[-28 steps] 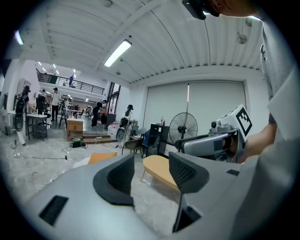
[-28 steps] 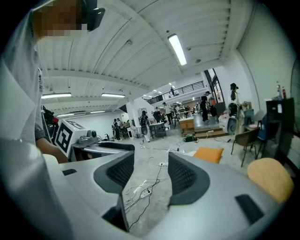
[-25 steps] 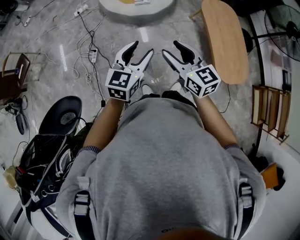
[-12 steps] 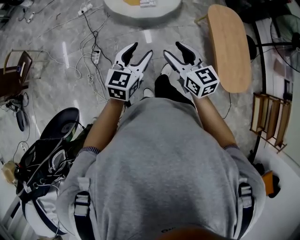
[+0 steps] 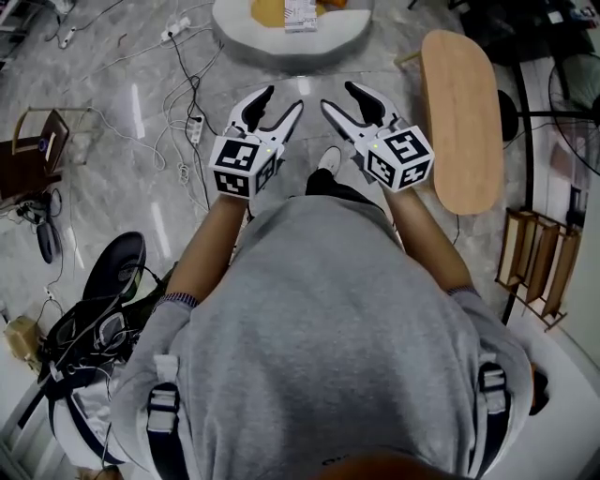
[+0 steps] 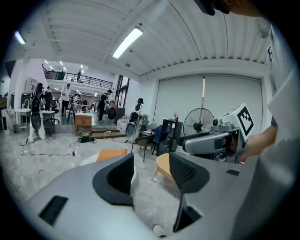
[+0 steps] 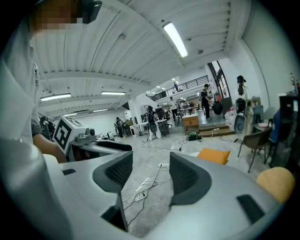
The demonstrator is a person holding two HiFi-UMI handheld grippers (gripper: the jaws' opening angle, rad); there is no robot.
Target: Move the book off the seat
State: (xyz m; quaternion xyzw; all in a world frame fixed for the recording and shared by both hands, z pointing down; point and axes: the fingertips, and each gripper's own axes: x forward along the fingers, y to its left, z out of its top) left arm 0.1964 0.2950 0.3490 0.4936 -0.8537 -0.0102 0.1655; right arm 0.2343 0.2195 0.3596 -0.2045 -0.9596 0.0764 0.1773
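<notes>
A round white seat [image 5: 246, 36] stands on the floor at the top edge of the head view. On it lie a flat orange thing [image 5: 267, 11] and a small white printed thing [image 5: 300, 13]; I cannot tell which one is the book. Both gripper views show the orange thing [image 6: 111, 153] [image 7: 213, 155] ahead, at a distance. My left gripper [image 5: 281, 98] and right gripper [image 5: 338, 96] are held side by side at chest height, short of the seat. Both are open with nothing between the jaws, as the left gripper [image 6: 151, 171] and right gripper [image 7: 149, 173] show in their own views.
A long oval wooden table [image 5: 459, 117] stands to the right of the seat. Cables and a power strip [image 5: 192, 122] trail over the marble floor on the left. A black fan [image 5: 112, 267] and a bag of cables are at lower left. A wooden rack [image 5: 534, 262] stands at right.
The person has walked forward, so the seat and the wooden table have come nearer and more of the seat shows. Both grippers stay in front of the chest, open.
</notes>
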